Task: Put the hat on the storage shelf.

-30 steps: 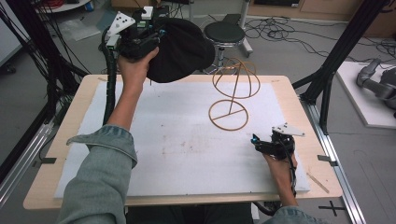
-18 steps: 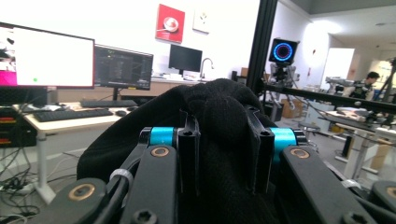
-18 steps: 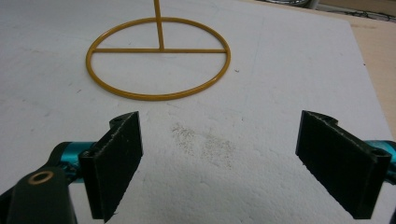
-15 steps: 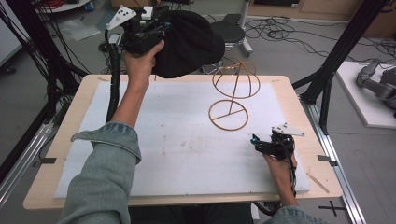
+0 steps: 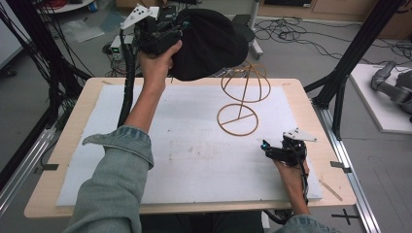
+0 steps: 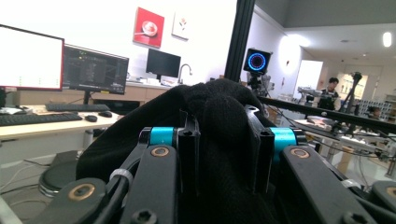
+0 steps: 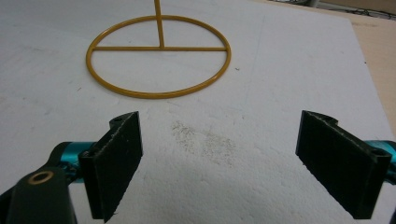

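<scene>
Left gripper (image 5: pixel 182 30) raised above the table's (image 5: pixel 63 141) far left edge, jaws pinching a black hat (image 5: pixel 209 43). Wire stand (image 5: pixel 240 99) on the white mat, centre-right. Right gripper (image 5: pixel 266 147) rests near-right, jaws spread, empty.

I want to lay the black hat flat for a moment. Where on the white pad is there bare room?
The left gripper holds the black hat above the table's far edge. The white pad is bare from its left edge across to the wire stand. It is crowded on the right, between the stand and the right gripper.
</scene>
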`<action>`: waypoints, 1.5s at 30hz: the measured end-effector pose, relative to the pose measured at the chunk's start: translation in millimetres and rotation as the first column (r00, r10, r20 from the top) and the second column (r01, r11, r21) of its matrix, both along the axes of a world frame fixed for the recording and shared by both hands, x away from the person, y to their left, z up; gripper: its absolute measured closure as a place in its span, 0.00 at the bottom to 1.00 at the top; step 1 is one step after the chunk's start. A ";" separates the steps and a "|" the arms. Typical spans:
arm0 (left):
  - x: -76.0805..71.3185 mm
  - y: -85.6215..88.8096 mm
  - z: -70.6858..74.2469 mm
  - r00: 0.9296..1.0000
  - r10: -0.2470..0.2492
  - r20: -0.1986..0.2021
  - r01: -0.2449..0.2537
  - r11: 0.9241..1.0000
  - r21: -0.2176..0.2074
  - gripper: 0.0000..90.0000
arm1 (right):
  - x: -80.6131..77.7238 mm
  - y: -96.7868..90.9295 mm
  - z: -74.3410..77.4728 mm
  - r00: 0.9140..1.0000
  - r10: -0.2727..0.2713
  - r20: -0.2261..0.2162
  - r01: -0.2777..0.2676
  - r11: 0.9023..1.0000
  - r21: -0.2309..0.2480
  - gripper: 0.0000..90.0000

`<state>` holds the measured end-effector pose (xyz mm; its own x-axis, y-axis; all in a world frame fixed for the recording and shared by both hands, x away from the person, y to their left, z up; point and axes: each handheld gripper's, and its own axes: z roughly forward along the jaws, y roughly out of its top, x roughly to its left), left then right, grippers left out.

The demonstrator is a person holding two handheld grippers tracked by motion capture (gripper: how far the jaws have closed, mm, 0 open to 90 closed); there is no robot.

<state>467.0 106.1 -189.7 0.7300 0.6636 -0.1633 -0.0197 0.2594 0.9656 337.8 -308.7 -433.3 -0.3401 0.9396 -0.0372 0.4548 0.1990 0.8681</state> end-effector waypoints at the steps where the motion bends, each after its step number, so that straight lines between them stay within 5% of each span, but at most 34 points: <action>1: 0.4 -1.5 -0.1 1.000 -0.002 0.001 0.002 1.000 0.005 0.79 | -0.1 0.1 0.0 1.000 0.000 0.000 0.000 1.000 -0.001 0.16; 13: 6.9 -22.2 -7.2 0.999 -0.039 -0.011 0.040 0.999 0.024 0.79 | 0.1 -0.5 -0.4 1.000 -0.001 -0.006 0.001 1.000 0.000 0.16; 24: 19.0 -39.1 -22.7 0.995 -0.077 -0.071 0.081 0.996 0.049 0.79 | 0.0 -0.1 -0.5 1.000 0.000 -0.007 0.000 1.000 -0.002 0.16; 45: 29.4 -97.0 -60.6 0.978 -0.131 -0.162 0.157 0.974 0.160 0.79 | -0.2 -1.2 -0.7 1.000 0.001 -0.008 -0.001 1.000 -0.009 0.16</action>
<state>496.4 9.1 -250.3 0.7961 0.5805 -0.1709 0.1534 0.0795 0.9850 337.6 -309.9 -434.0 -0.3412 0.9390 -0.0426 0.4617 0.2069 0.8626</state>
